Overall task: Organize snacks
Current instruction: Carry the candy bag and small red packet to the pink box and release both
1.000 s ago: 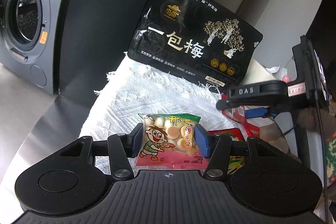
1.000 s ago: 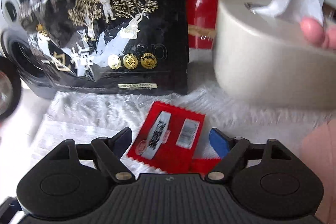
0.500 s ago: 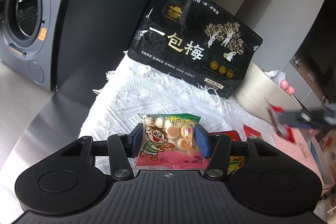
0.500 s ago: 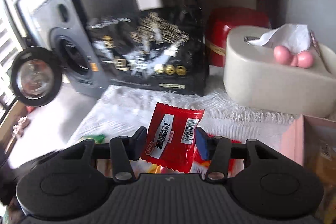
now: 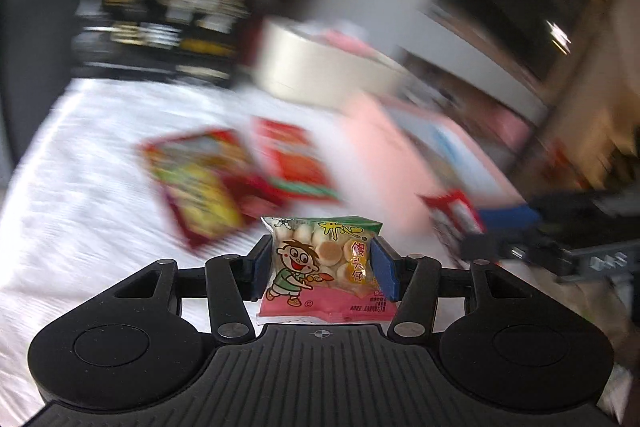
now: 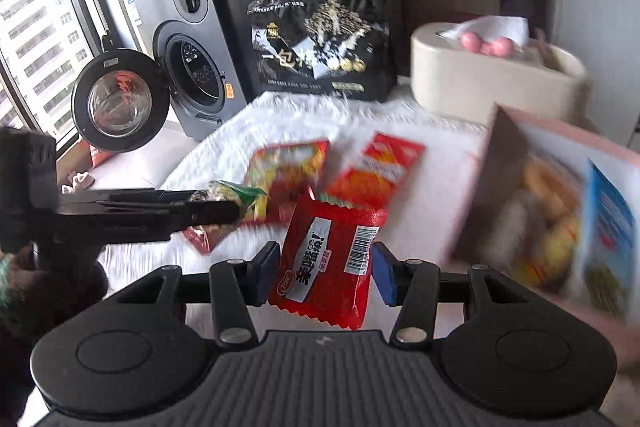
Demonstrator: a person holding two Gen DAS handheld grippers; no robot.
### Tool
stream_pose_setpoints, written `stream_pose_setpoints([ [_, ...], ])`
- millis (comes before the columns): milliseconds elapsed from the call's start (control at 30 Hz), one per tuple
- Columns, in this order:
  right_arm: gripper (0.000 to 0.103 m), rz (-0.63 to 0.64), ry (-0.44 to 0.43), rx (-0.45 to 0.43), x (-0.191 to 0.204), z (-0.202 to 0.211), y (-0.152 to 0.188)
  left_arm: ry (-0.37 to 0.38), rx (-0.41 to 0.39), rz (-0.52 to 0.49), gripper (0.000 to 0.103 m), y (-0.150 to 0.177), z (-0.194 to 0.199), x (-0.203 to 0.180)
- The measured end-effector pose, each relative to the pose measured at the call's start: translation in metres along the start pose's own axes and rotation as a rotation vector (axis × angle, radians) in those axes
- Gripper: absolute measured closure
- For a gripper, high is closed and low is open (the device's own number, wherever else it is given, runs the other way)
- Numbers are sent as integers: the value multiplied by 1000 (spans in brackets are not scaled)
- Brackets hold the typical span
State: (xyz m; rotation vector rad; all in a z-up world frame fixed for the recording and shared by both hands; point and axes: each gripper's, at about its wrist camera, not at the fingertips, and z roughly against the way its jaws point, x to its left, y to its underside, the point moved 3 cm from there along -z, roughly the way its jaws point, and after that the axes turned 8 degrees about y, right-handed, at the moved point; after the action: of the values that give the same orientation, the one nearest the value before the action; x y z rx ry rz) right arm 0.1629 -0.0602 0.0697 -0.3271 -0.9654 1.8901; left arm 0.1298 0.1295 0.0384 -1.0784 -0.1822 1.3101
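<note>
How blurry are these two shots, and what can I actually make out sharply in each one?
Left wrist view: heavy motion smear over the background, so the black bag and pink box are streaks; only the left gripper and its cartoon biscuit packet are crisp. Right wrist view: milder blur, worst on the pink box; the right gripper, red packet and washing machine read clearly.

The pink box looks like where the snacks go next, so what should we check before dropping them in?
1. Left gripper is shut on the cartoon biscuit packet: ok.
2. Right gripper is shut on the red snack packet: ok.
3. Pink box is open on top, with snacks inside: ok.
4. Room left in the box: cannot tell, too blurred.
5. Two packets lie on the white cloth, not sorted: not ok.
</note>
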Motion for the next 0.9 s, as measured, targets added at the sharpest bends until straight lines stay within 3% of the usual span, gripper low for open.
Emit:
stream_pose_setpoints([
  [167,54,-36,89,-52,-23,58,40,121,43,-99,46,-5,-11,-62],
  [367,54,-106,205,-130,-60,107,62,274,-10,-152,46,-57,-36,-119],
  [533,54,-126,209,-158,-72,109,70,268,-83,-106,45,-114,-86,-128],
  [600,54,-119,207,-159,-72,103,73,270,-88,-42,46,-131,-109,-123],
  [667,54,-114,210,-148,-75,94,73,212,-50,-26,46,-139,-132,-118],
  [733,54,-117,211,-137,-79,88,73,158,-14,-62,46,-138,-151,-117],
  [900,54,-150,223,-132,-91,81,67,72,-9,-187,46,-123,-160,-117],
])
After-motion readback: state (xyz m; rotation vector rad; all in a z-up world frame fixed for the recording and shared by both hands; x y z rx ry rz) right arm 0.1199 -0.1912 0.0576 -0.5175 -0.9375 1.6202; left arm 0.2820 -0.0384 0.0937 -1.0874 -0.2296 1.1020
